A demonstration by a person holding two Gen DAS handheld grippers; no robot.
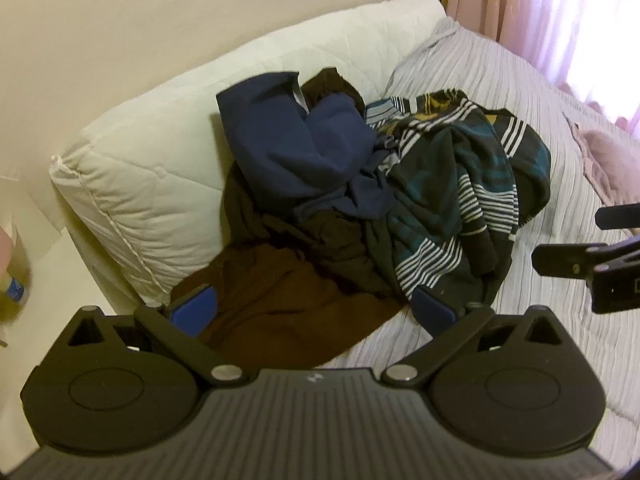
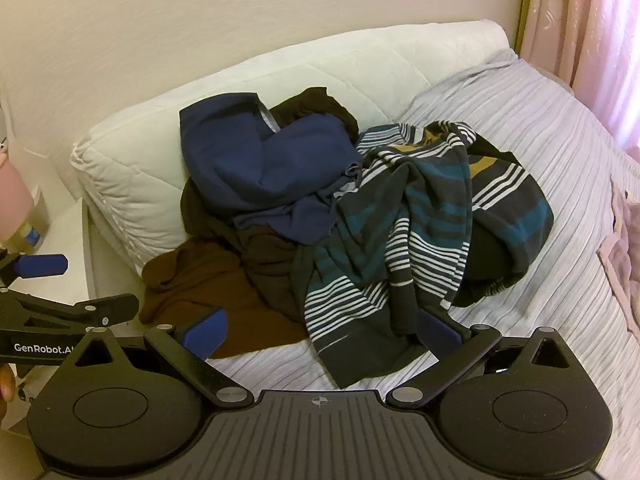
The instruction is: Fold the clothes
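Note:
A heap of clothes lies on the bed against a white pillow. On top is a navy garment (image 1: 292, 148) (image 2: 264, 168). Under it spreads a brown garment (image 1: 280, 304) (image 2: 224, 288). To the right lies a dark striped garment (image 1: 452, 200) (image 2: 404, 248) with teal and white bands. My left gripper (image 1: 314, 310) is open just above the brown garment's near edge. My right gripper (image 2: 322, 330) is open over the striped garment's near hem. Nothing is between either pair of blue pads. Each gripper shows at the other view's side edge.
The bed has a light grey striped cover (image 1: 520, 340) (image 2: 560, 184). A white quilted pillow (image 1: 152, 184) (image 2: 132, 188) leans on the cream wall. Pink curtains (image 1: 560, 12) hang at the right. A pink cloth (image 1: 604, 168) (image 2: 624, 248) lies at the bed's right. A white bedside surface (image 2: 60, 264) is left.

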